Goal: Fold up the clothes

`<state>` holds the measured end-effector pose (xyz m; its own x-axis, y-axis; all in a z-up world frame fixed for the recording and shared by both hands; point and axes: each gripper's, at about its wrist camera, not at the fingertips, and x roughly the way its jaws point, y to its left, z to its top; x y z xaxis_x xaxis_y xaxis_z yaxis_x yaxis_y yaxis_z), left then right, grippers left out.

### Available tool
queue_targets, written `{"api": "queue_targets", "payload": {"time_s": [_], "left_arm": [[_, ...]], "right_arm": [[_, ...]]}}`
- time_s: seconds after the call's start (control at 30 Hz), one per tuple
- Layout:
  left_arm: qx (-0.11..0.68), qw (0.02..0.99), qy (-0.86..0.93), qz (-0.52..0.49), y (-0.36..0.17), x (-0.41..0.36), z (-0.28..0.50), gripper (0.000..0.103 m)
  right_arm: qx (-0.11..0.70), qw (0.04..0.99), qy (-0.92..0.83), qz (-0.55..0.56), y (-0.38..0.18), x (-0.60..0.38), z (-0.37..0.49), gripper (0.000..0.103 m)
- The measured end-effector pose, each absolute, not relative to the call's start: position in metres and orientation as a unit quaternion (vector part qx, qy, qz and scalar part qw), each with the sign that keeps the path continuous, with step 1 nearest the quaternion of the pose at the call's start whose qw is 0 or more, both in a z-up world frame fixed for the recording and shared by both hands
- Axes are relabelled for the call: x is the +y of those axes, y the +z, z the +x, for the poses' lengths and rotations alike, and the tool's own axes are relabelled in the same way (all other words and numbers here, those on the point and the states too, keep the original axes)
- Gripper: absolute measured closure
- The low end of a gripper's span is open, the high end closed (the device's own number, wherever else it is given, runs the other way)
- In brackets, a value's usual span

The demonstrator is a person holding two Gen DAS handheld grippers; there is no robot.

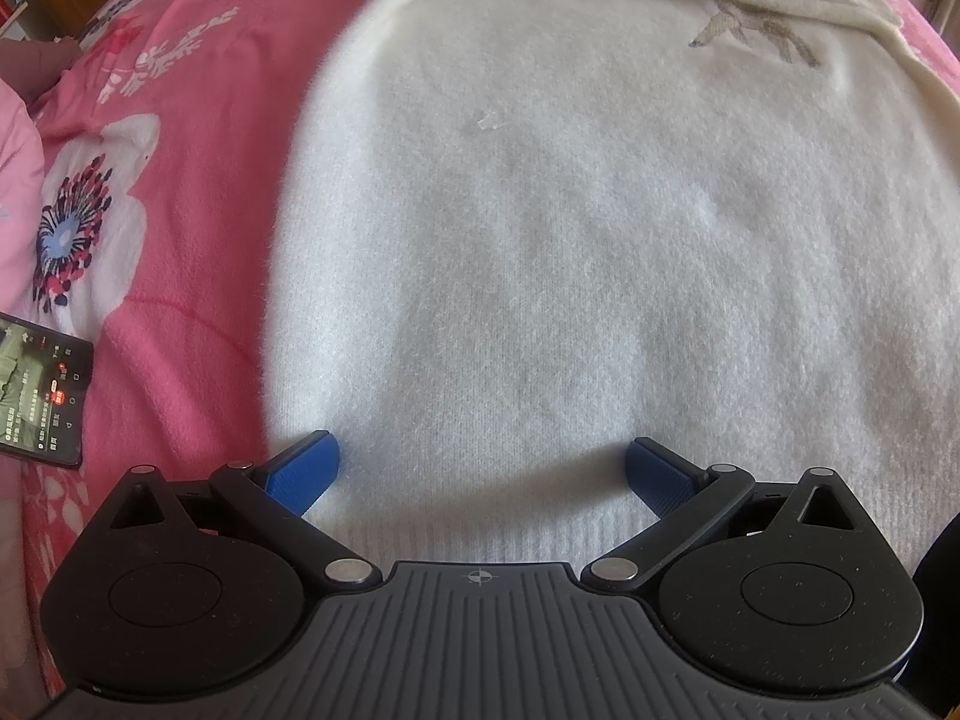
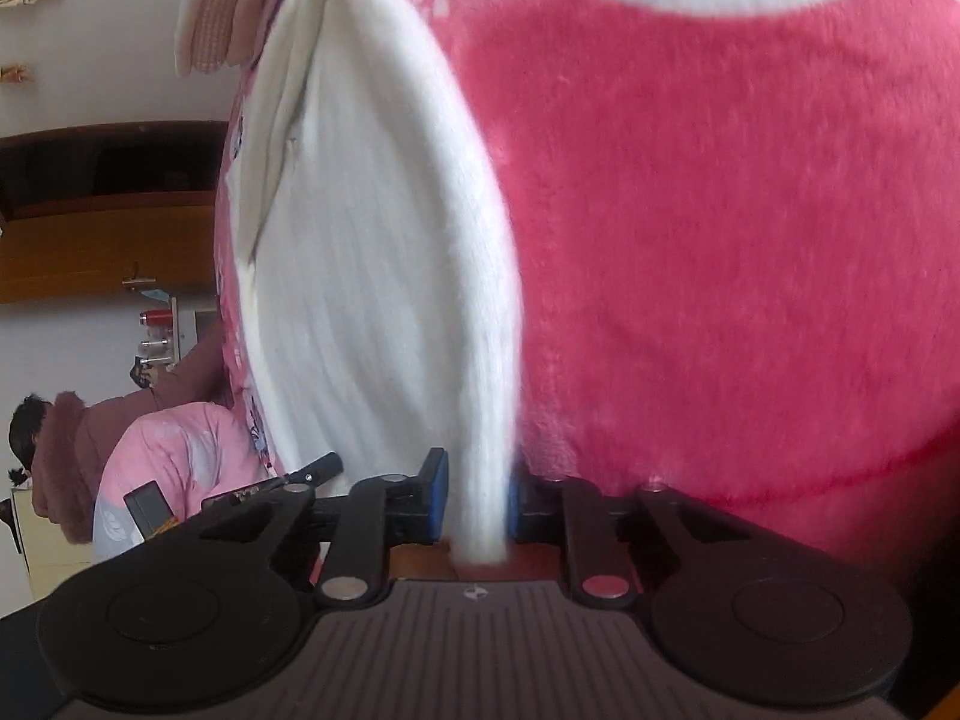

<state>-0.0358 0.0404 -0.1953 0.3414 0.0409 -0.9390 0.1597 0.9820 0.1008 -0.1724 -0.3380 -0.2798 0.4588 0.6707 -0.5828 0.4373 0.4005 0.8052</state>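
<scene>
So the white fuzzy sweater (image 1: 570,252) is spread flat on a pink floral blanket (image 1: 198,138) covering the bed, with a little embroidered bird (image 1: 753,30) near the far end where the fabric bunches into a creamy fold. The left gripper (image 1: 483,471) sits over the ribbed hem with its 2 blue pads (image 1: 303,471) spread wide apart, nothing pinched between them, just resting on or right above the knit, can't tell which. The right gripper (image 2: 474,501) is clamped onto the sweater's edge (image 2: 480,480), blue pads pressed against the white fabric from both sides, with the pink blanket just beside it. A phone (image 1: 36,387) with its screen lit lies on the blanket off to the left of the sweater. In the right wrist view there's a person (image 2: 72,462) in a fluffy brownish coat by the bed's far side.
</scene>
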Motion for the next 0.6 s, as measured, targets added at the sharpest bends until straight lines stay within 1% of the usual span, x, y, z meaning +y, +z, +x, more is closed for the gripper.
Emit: {"api": "queue_targets", "payload": {"time_s": [0.1,0.17,0.27,0.33,0.4,0.5,0.57,0.6], "left_arm": [[0.568,0.818,-0.048,0.076,-0.191,0.048,-0.038,0.0],[0.56,0.825,-0.058,0.048,-0.185,0.052,-0.035,0.001],[0.541,0.836,-0.081,-0.037,-0.179,0.08,-0.053,0.001],[0.535,0.838,-0.086,-0.069,-0.189,0.081,-0.072,0.001],[0.525,0.845,-0.075,-0.066,-0.192,0.105,-0.051,0.002],[0.516,0.852,-0.063,-0.071,-0.185,0.124,-0.058,0.006],[0.512,0.852,-0.063,-0.091,-0.181,0.138,-0.072,0.013],[0.512,0.851,-0.065,-0.095,-0.183,0.139,-0.066,0.02]], "right_arm": [[0.508,0.66,0.084,0.547,-0.282,-0.338,-0.175,0.088],[0.507,0.66,0.082,0.549,-0.283,-0.338,-0.176,0.089],[0.507,0.659,0.08,0.55,-0.283,-0.339,-0.177,0.089],[0.505,0.658,0.08,0.552,-0.283,-0.341,-0.178,0.089],[0.503,0.656,0.079,0.557,-0.284,-0.34,-0.178,0.089],[0.501,0.654,0.079,0.561,-0.286,-0.34,-0.178,0.089],[0.501,0.653,0.079,0.563,-0.287,-0.34,-0.178,0.089],[0.5,0.652,0.079,0.564,-0.287,-0.34,-0.178,0.089]]}}
